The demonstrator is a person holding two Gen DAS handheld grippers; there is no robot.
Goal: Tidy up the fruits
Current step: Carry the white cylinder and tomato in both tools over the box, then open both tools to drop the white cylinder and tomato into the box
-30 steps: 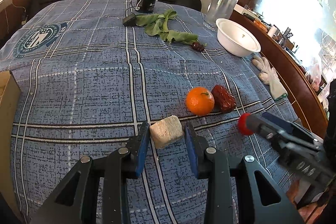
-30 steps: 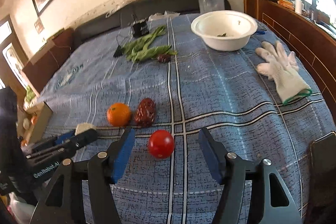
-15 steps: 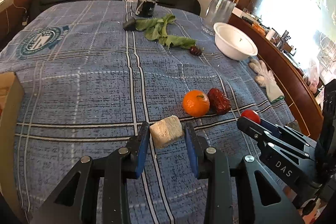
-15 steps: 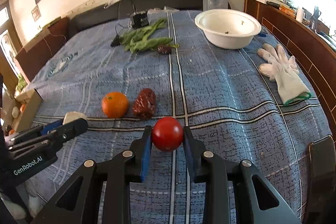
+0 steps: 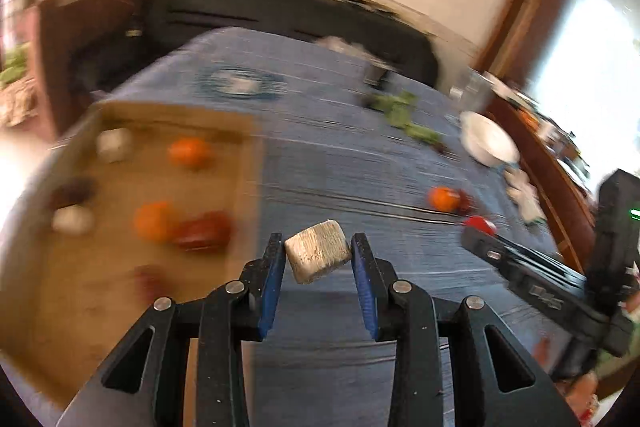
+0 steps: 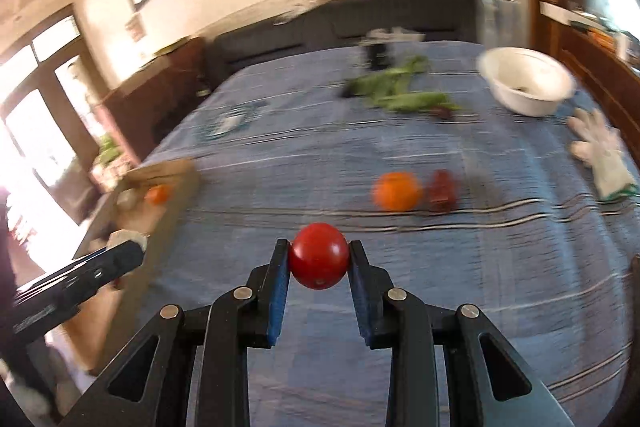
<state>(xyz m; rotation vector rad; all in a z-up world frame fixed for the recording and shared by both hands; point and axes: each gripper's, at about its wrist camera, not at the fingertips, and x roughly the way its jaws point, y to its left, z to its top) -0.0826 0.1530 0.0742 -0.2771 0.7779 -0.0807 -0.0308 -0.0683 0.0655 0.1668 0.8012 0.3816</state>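
Note:
My left gripper is shut on a pale beige block and holds it above the blue cloth, just right of a cardboard box. The box holds oranges, dark red fruits and pale blocks, all blurred. My right gripper is shut on a red tomato and holds it above the cloth. An orange and a dark red fruit lie on the cloth beyond it. The right gripper also shows in the left wrist view, and the left gripper in the right wrist view.
A white bowl stands at the back right, a white glove lies by the right edge, and green leaves lie at the back. The blue checked cloth covers the table. Both views are motion-blurred.
Both grippers have lifted and swung left with their objects. The cardboard box has come into full view in the left wrist view. The right gripper closed on the tomato one second ago.

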